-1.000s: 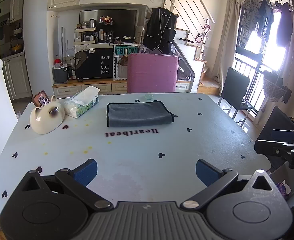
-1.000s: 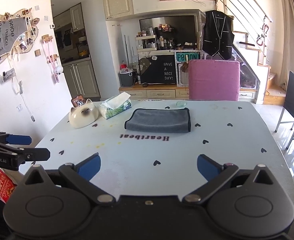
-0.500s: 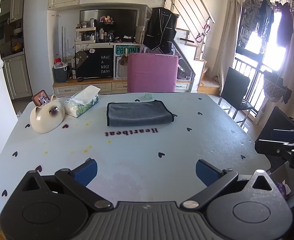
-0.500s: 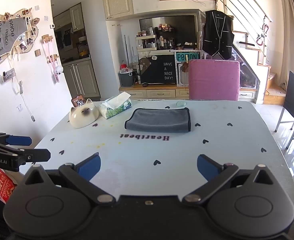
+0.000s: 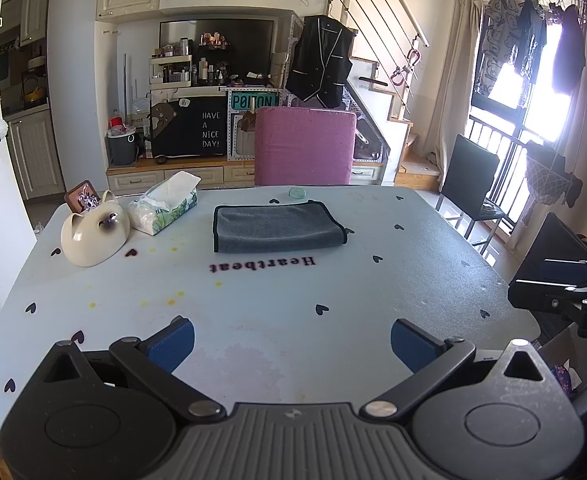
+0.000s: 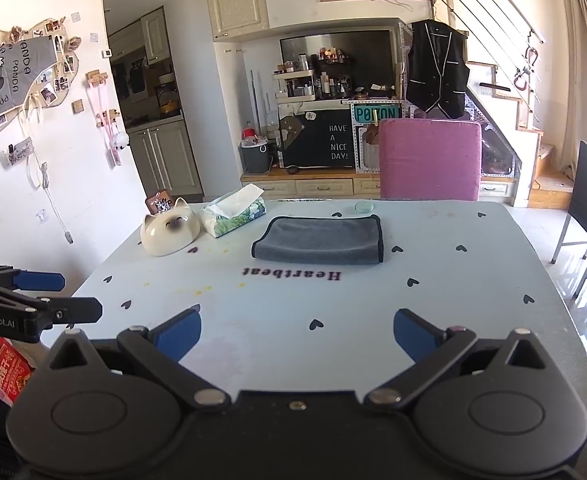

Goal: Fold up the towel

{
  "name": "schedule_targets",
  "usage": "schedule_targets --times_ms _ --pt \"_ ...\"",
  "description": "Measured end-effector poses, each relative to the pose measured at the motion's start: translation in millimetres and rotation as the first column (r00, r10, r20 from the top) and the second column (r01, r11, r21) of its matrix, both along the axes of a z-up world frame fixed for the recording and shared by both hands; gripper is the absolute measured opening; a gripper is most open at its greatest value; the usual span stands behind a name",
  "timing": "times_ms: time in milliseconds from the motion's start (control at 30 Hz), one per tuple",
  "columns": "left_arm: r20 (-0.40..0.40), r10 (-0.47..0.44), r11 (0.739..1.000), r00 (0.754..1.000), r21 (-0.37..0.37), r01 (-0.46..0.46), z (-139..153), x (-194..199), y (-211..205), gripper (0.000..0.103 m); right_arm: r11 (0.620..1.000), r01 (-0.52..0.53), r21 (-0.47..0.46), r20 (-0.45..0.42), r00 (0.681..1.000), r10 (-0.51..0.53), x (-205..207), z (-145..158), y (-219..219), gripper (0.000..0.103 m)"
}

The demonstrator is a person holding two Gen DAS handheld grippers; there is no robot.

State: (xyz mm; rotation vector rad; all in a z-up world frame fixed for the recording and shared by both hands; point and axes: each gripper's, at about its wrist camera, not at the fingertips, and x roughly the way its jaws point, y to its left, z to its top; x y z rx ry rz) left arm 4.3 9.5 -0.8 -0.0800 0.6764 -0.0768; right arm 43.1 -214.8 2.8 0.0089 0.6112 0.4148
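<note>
A grey towel (image 5: 277,228) with dark trim lies folded into a flat rectangle on the far half of the pale blue table (image 5: 261,312); it also shows in the right wrist view (image 6: 320,239). My left gripper (image 5: 292,344) is open and empty, held over the table's near edge, well short of the towel. My right gripper (image 6: 297,338) is open and empty over the near edge too. Each gripper appears at the side of the other's view, the right one (image 5: 561,288) and the left one (image 6: 33,296).
A cream cat-shaped bowl (image 5: 93,234) and a tissue box (image 5: 165,208) stand left of the towel. A small round glass dish (image 5: 297,192) sits behind it. A pink chair (image 5: 303,146) stands at the far edge, a black chair (image 5: 471,184) to the right.
</note>
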Motion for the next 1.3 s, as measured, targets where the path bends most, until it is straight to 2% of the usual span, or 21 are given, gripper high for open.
schedule_targets --times_ms 1300 --pt "0.003 0.002 1.0 1.0 0.0 -0.002 2.7 -2.1 -2.2 0.103 1.0 0.001 0.004 0.0 1.0 -0.001 -0.5 -1.0 -2.0 0.103"
